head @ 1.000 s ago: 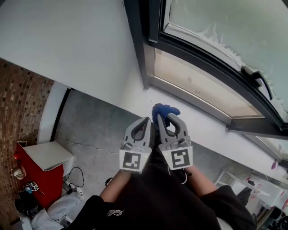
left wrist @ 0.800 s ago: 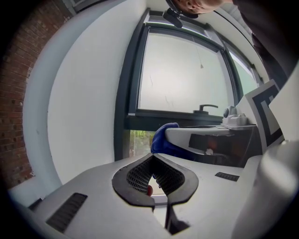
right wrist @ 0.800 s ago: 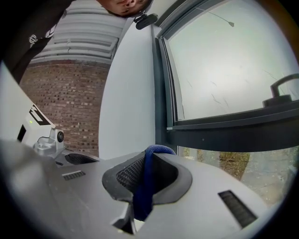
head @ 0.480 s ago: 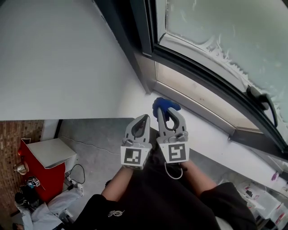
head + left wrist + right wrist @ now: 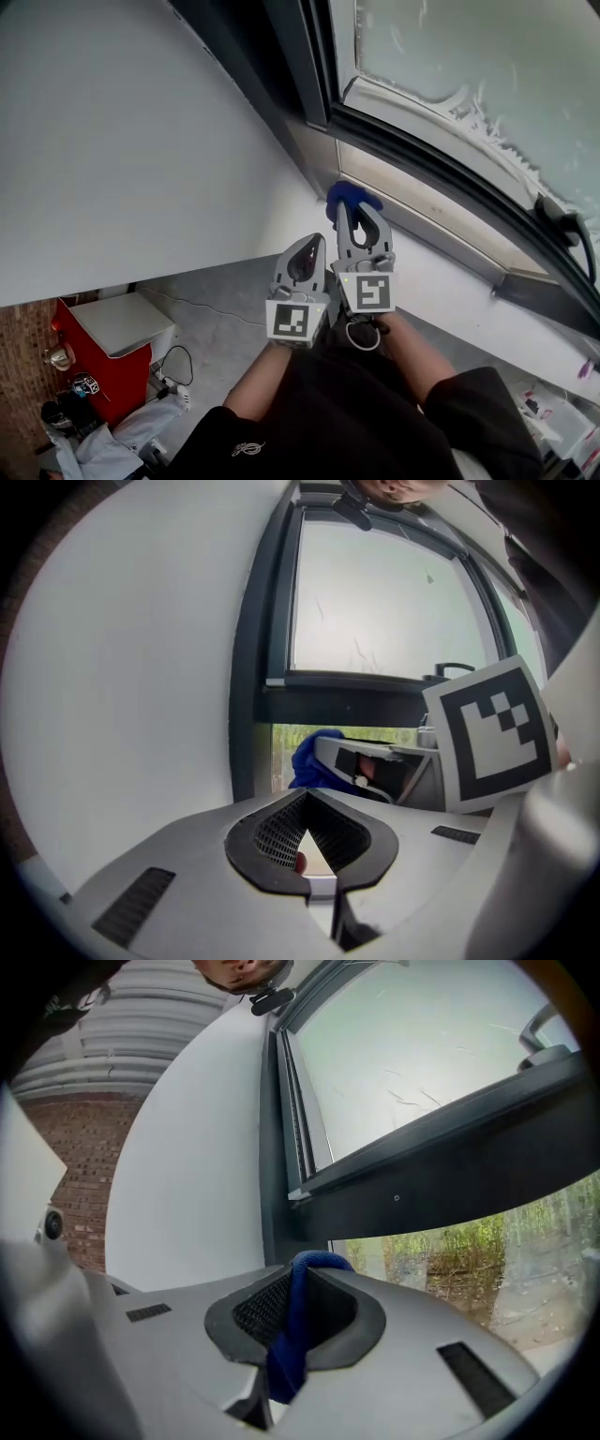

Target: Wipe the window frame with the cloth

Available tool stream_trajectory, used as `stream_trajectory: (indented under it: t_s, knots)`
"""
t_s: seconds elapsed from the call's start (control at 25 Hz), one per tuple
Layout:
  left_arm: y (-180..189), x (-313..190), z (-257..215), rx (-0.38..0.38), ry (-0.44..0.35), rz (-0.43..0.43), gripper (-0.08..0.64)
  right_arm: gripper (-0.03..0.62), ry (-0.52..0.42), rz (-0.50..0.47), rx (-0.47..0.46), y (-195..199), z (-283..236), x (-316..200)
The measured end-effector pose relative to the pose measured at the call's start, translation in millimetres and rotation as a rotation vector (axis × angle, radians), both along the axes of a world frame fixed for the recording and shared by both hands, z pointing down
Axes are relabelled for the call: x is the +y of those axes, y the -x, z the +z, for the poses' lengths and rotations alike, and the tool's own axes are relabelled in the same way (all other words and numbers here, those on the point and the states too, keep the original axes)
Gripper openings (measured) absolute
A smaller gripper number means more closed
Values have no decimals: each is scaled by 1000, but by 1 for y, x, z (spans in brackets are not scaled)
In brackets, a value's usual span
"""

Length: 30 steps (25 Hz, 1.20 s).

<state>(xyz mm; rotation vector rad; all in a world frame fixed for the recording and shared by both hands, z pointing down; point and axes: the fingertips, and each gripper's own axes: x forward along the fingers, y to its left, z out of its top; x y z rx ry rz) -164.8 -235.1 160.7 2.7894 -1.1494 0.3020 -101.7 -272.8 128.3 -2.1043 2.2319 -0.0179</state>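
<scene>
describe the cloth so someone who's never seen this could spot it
Find the dark window frame beside the white wall. Just below its corner, the right gripper pinches a small bunched cloth, the only bright blue thing among greys and whites.

A: From where is the head view looking?

B: It is looking from high above, steeply down. The left gripper (image 5: 311, 242) and the right gripper (image 5: 356, 208) are sitting near its centre, the frame (image 5: 300, 56) is running across the upper right, and the floor (image 5: 216, 291) is lying far below.

A: And the two gripper views?

B: Each one is riding just behind its own jaws and facing along them toward the frame, quite near. The left gripper view is also catching the right gripper and the cloth (image 5: 311, 761) from the side. All three views are sharing the frame and the wall (image 5: 112, 141).
</scene>
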Motion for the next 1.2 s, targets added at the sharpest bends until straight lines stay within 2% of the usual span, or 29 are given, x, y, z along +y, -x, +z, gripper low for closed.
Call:
stream_trajectory:
  t_s: [0.2, 0.6, 1.2]
  knots:
    - [2, -17, 6, 6, 11, 31, 5, 23, -42, 35, 14, -1, 5, -37]
    - [21, -34, 12, 11, 31, 56, 5, 23, -53, 94, 69, -9, 20, -84]
    - [6, -48, 18, 27, 37, 71, 5, 23, -76, 154, 135, -27, 17, -121]
